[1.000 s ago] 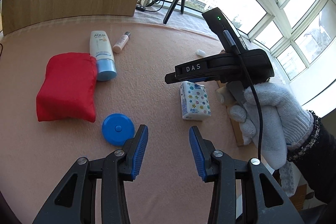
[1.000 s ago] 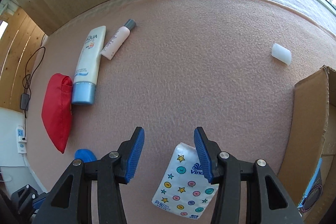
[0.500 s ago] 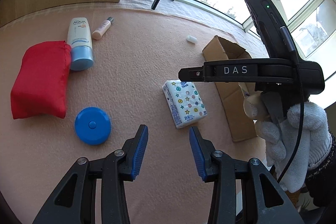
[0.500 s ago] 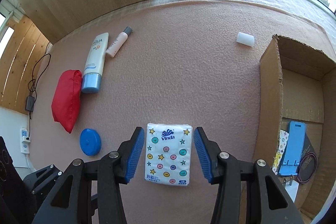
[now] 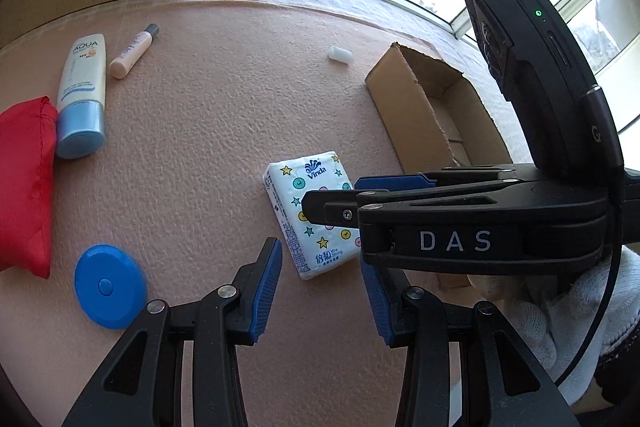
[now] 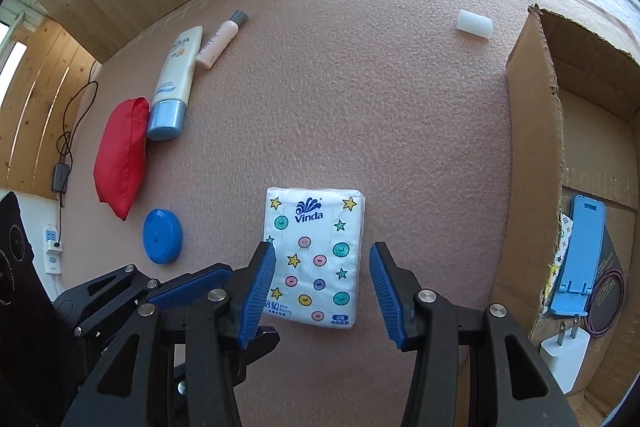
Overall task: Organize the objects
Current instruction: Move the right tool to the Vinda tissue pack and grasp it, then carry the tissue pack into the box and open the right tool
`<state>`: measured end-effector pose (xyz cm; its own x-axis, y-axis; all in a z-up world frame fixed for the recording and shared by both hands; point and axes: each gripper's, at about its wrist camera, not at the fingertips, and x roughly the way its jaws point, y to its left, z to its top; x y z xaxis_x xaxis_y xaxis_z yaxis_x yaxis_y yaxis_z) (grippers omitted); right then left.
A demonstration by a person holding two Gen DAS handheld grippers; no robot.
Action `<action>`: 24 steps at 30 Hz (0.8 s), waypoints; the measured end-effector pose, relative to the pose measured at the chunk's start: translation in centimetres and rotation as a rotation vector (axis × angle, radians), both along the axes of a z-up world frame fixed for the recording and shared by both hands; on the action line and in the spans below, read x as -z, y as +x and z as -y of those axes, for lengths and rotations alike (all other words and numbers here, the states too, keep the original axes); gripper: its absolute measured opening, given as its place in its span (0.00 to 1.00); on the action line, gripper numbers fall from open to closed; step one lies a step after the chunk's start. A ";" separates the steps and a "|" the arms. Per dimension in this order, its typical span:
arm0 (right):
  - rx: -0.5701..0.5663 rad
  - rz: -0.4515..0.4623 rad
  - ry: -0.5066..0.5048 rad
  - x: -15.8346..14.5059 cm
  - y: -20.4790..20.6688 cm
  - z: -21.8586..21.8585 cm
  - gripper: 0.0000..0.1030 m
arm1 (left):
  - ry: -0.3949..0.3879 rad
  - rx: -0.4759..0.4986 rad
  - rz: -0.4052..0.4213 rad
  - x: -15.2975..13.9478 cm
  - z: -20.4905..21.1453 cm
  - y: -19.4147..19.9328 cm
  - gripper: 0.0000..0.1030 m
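A white Vinda tissue pack (image 6: pixel 314 254) with coloured dots and stars lies flat on the pink mat. My right gripper (image 6: pixel 322 295) hovers open over its near end, one blue finger on each side. In the left wrist view the same tissue pack (image 5: pixel 310 217) lies just ahead of my open left gripper (image 5: pixel 320 291), with the right gripper's black body (image 5: pixel 460 223) crossing over its right side. A cardboard box (image 6: pixel 532 131) stands to the right, holding a blue phone stand (image 6: pixel 576 259) and a white charger (image 6: pixel 564 355).
To the left lie a red pouch (image 6: pixel 122 155), a blue round case (image 6: pixel 162 235), a sunscreen tube (image 6: pixel 176 83) and a small pink tube (image 6: pixel 222 39). A white cap (image 6: pixel 474 23) lies near the box's far corner. A gloved hand (image 5: pixel 560 311) holds the right gripper.
The right gripper has drawn back and come down, so the tissue pack now lies between its fingers. The left gripper swung right and closer to the pack; the box came into its view.
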<state>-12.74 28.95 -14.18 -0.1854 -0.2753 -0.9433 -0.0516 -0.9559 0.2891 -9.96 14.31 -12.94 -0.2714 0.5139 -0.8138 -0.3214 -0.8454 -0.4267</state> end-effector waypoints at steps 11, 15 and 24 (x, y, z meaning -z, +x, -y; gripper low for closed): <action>0.024 0.012 -0.099 1.0 0.5 -0.4 0.43 | -0.005 0.020 0.030 1.5 -0.9 -0.9 0.43; 0.036 -0.009 -0.112 0.9 0.9 -0.4 0.41 | -0.012 0.029 0.025 1.7 -1.0 -1.0 0.42; 0.086 -0.071 -0.163 -0.6 2.0 -0.9 0.37 | -0.046 0.029 -0.029 0.0 -0.9 -0.6 0.42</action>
